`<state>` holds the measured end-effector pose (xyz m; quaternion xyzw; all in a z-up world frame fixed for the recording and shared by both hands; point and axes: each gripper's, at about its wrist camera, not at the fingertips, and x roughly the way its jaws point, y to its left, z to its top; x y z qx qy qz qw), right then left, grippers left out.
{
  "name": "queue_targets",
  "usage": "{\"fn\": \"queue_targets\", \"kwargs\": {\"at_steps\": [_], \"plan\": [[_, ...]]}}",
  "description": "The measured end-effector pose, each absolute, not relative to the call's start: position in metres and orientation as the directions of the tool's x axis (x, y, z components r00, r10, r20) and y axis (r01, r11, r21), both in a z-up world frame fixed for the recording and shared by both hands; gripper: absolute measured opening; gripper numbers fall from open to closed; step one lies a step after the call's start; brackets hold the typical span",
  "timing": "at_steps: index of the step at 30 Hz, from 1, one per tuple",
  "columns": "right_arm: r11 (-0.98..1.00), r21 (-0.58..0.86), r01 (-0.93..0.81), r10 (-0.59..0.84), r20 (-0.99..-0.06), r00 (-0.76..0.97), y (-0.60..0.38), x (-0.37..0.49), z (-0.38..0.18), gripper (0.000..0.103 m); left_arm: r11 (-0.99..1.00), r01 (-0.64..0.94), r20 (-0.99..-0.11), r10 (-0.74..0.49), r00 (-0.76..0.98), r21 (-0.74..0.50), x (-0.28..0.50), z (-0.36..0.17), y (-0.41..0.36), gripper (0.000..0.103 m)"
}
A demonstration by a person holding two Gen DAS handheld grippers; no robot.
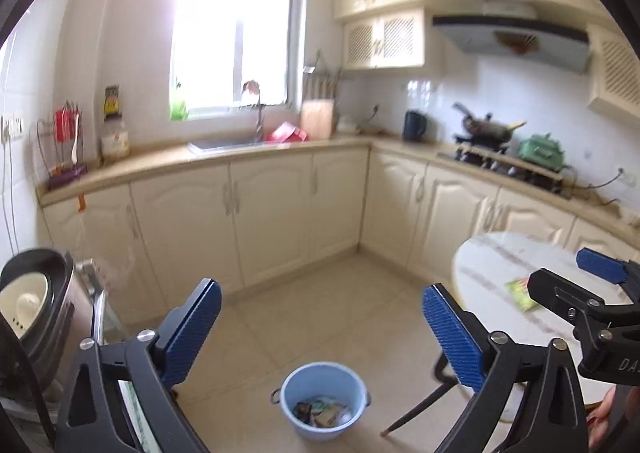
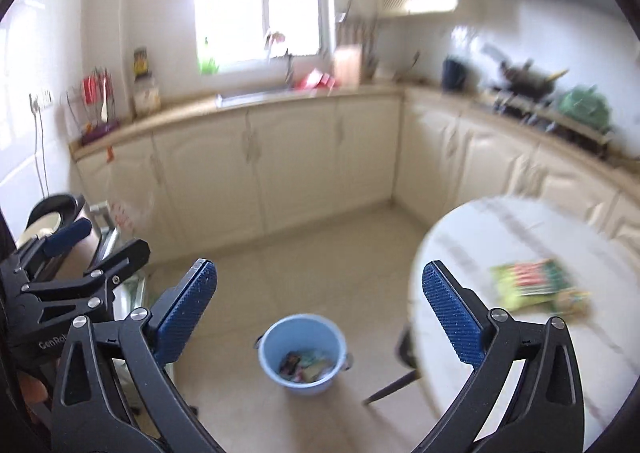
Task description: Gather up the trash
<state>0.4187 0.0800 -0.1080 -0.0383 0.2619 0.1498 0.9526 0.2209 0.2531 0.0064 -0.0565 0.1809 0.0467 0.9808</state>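
Observation:
A light blue bucket (image 1: 323,401) stands on the tiled floor and holds several crumpled wrappers (image 1: 322,411); it also shows in the right wrist view (image 2: 302,353). A green and red snack packet (image 2: 534,285) lies on the round white marble table (image 2: 500,237), seen small in the left wrist view (image 1: 520,293). My left gripper (image 1: 320,327) is open and empty, held high above the bucket. My right gripper (image 2: 320,309) is open and empty, above the floor beside the table's left edge; the packet is to its right. The right gripper also shows at the right of the left wrist view (image 1: 572,277).
Cream cabinets with a beige counter (image 1: 280,151) run along the back and right, with a sink (image 1: 228,145), stove and pan (image 1: 486,129). A rice cooker (image 1: 28,305) sits on a stand at the left. Dark table legs (image 1: 416,411) stand near the bucket.

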Motion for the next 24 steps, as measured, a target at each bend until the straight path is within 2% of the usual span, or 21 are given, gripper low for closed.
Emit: {"fn": "queue_targets", "kwargs": {"at_steps": [5, 9, 14, 18, 24], "plan": [[0.973, 0.001, -0.231, 0.215, -0.369, 0.904, 0.036, 0.342, -0.040, 0.103, 0.995, -0.030, -0.224, 0.009, 0.975, -0.094, 0.142, 0.030, 0.221, 0.102], [0.983, -0.009, -0.181, 0.171, -0.279, 0.945, 0.015, 0.291, 0.000, 0.103, 0.996, 0.019, -0.159, -0.032, 0.987, -0.083, 0.077, 0.032, 0.212, 0.102], [0.990, -0.009, -0.139, 0.133, -0.236, 0.963, -0.008, 0.250, 0.031, 0.103, 0.994, 0.049, -0.088, -0.058, 0.994, -0.098, 0.016, 0.021, 0.215, 0.102], [0.995, -0.030, -0.093, 0.086, -0.185, 0.979, -0.019, 0.221, 0.046, 0.103, 0.997, 0.050, -0.029, -0.052, 0.998, -0.064, -0.034, -0.019, 0.205, 0.102], [0.998, -0.032, -0.058, 0.052, -0.161, 0.986, -0.029, 0.204, 0.049, 0.103, 0.997, 0.063, -0.035, -0.064, 0.997, -0.045, -0.051, -0.049, 0.184, 0.102]]}}
